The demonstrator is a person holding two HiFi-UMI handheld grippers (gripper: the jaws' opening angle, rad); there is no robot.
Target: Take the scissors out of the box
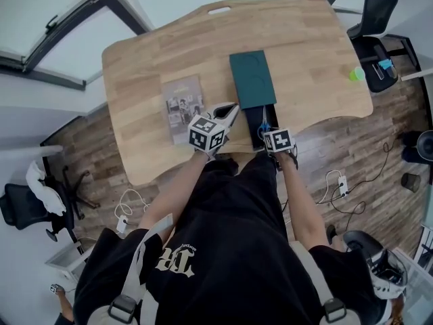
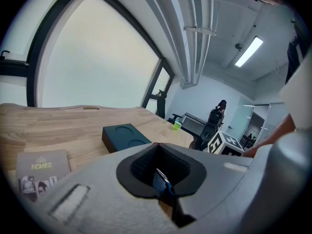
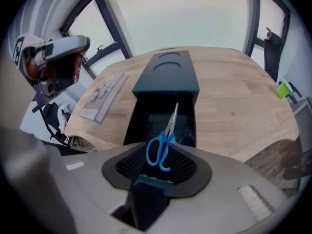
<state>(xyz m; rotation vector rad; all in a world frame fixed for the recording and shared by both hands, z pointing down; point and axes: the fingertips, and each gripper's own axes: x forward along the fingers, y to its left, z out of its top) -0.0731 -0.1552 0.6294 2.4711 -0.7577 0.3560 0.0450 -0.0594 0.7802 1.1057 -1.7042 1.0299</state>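
Observation:
A dark teal box (image 1: 252,78) lies on the wooden table (image 1: 304,39), its black tray (image 1: 251,128) slid out toward me. Blue-handled scissors (image 1: 264,124) lie in that tray, blades pointing toward the box. My right gripper (image 1: 272,139) hangs steeply over the tray's near end. In the right gripper view its jaws stand wide around the scissors' handles (image 3: 160,150) and do not press on them. My left gripper (image 1: 225,112) hovers just left of the tray, fingers together and empty. Through its jaws I see the scissors (image 2: 163,181) and the box (image 2: 126,136).
A booklet (image 1: 183,105) lies left of the box, beside the left gripper. A small green cup (image 1: 356,74) stands at the table's right edge. Office chairs (image 1: 375,9) and cables surround the table on the wooden floor. The table's near edge runs just under both grippers.

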